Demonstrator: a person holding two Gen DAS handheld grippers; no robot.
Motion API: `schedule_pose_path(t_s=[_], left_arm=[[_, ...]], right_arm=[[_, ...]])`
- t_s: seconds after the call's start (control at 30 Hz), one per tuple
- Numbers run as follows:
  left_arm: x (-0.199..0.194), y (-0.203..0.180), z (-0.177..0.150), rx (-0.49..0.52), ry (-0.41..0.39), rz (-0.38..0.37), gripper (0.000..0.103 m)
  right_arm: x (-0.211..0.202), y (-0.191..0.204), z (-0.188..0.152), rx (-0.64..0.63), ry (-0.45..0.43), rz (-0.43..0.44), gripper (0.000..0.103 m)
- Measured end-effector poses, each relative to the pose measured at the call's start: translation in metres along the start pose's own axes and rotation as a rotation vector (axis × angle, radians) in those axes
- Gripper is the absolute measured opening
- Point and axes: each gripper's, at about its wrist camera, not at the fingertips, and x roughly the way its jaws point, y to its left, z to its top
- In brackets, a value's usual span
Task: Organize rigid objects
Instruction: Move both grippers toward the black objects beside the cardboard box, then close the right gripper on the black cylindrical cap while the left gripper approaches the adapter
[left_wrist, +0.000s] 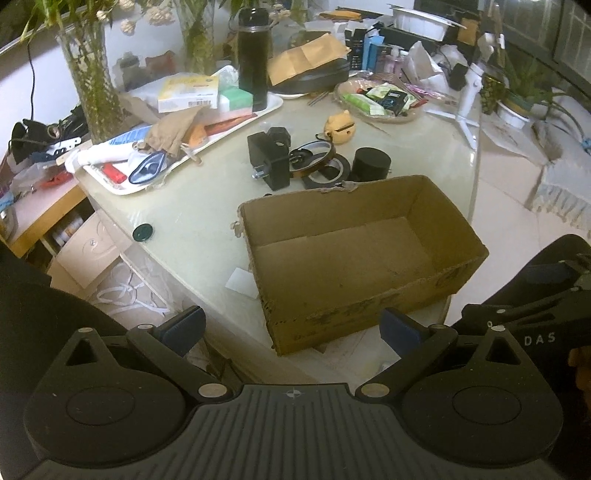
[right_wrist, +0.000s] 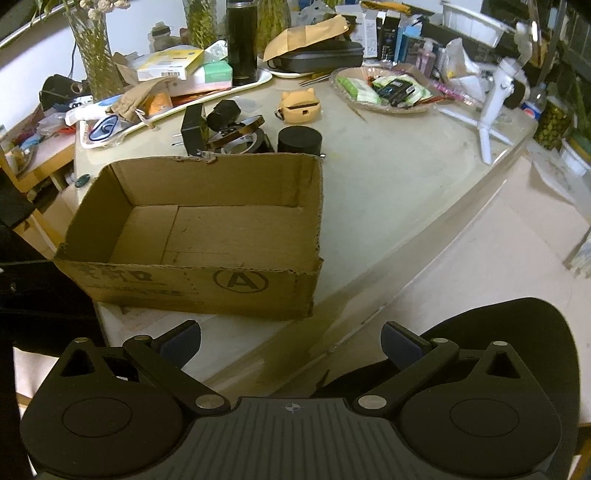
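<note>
An empty brown cardboard box (left_wrist: 354, 254) (right_wrist: 207, 236) sits at the near edge of the pale table. Just behind it lie a black plug adapter (left_wrist: 267, 158) (right_wrist: 194, 129), rolls of tape (left_wrist: 317, 162) (right_wrist: 240, 138), a black round container (left_wrist: 371, 162) (right_wrist: 299, 139) and a yellow cat-shaped case (left_wrist: 340, 124) (right_wrist: 300, 104). My left gripper (left_wrist: 293, 328) hangs open in front of the box's near wall, holding nothing. My right gripper (right_wrist: 291, 341) is open too, low over the table's front edge, to the right of the box.
A white tray (left_wrist: 122, 186) (right_wrist: 258, 79) of clutter and a black flask (left_wrist: 253, 59) (right_wrist: 242, 42) stand at the back left. A snack-filled dish (left_wrist: 384, 99) (right_wrist: 384, 90), a white tripod (left_wrist: 469, 96) (right_wrist: 495, 99), glass vases (left_wrist: 90, 77) and a dark green cap (left_wrist: 144, 232) are around.
</note>
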Motion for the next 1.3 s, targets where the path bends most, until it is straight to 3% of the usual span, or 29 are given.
schedule_pose_path(t_s=[0.5, 1.3], left_arm=[[0.006, 0.011, 0.027, -0.028, -0.041, -0.075, 0.103], [0.021, 0.031, 0.055, -0.053, -0.077, -0.054, 0.103]], right_arm=[[-0.006, -0.016, 0.029, 0.001, -0.022, 0.129, 0.103], [0.001, -0.043, 0.075, 0.016, -0.124, 0.134, 0.103]])
